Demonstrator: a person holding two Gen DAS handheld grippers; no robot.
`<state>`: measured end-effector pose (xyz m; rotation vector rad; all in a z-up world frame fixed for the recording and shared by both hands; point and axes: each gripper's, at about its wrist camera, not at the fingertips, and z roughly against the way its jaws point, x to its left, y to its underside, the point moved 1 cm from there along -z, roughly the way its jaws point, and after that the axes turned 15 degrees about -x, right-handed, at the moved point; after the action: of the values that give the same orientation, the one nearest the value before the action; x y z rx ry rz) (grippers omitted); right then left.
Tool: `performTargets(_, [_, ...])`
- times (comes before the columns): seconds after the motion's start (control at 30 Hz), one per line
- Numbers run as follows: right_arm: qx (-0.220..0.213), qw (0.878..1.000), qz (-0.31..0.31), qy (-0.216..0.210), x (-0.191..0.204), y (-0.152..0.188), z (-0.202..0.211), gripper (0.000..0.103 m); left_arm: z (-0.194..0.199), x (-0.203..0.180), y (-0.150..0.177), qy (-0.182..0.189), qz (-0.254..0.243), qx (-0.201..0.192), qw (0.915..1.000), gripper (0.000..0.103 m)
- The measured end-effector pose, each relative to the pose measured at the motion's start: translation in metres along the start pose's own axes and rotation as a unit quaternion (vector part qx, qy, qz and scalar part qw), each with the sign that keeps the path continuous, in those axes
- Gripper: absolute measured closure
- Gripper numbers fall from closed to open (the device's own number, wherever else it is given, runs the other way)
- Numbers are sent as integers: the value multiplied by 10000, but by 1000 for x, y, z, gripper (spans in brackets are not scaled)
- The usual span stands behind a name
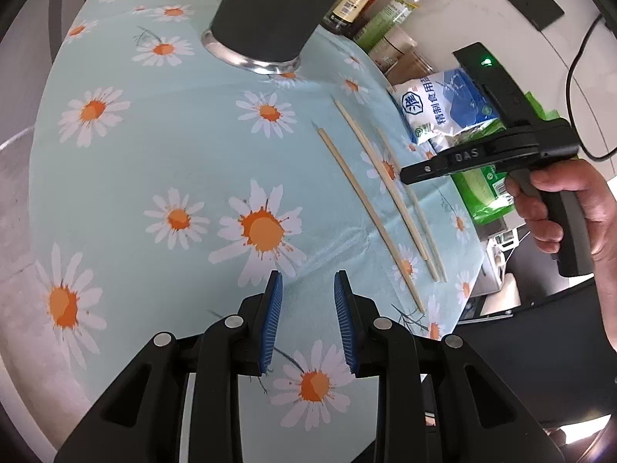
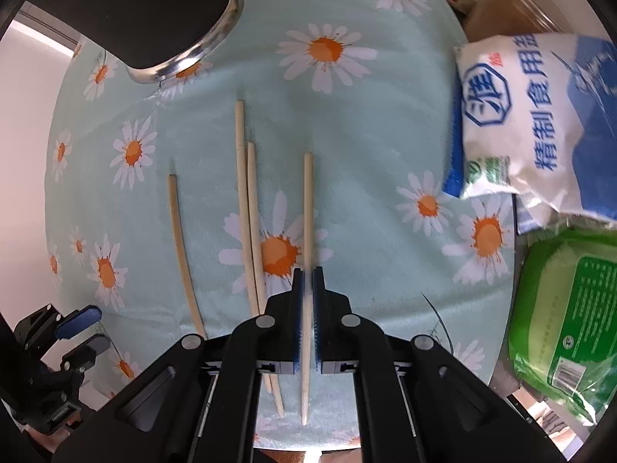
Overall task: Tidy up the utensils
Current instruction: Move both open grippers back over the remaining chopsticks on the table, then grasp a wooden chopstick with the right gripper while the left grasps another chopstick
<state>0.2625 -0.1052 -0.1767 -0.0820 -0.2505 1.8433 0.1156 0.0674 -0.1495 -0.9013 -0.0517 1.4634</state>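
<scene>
Early stage: right claw (image 2: 307,270) clamped on one chopstick (image 2: 307,200) over the worktop (image 2: 366,146); three chopsticks (image 2: 246,208) lie loose, black holder (image 2: 127,11) unfilled; left claw (image 1: 307,281) gapes empty

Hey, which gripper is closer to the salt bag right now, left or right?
Right. The right gripper is shut on a chopstick, with the salt bag just to its right. The left gripper hangs open over the cloth, farther across the table beyond the chopsticks.
</scene>
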Motion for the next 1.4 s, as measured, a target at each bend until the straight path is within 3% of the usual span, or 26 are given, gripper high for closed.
performTargets(0.3, [-326, 9985, 135, -428, -14, 3, 27, 97, -22, -30, -13, -170, -41, 108, 9998, 76])
performTargets(0.67, [-1151, 9809, 516, -1480, -53, 9, 79, 97, -56, -67, -34, -1048, 163, 235, 9941, 76])
performTargets(0.9, [-1303, 9672, 468, -2129, -76, 10, 79, 97, -80, -97, -48, -1687, 214, 365, 9848, 76])
performTargets(1.1, [-1264, 9557, 524, -2606, -82, 15, 78, 97, -98, -99, -43, -2335, 439, 478, 9702, 76])
performTargets(1.33, [-1223, 9485, 764, -2822, -85, 20, 84, 97, -103, -96, -39, -2629, 644, 375, 9619, 78])
performTargets(1.4, [-1200, 9475, 795, -2857, -86, 20, 82, 97, -104, -95, -40, -2755, 613, 346, 9587, 89])
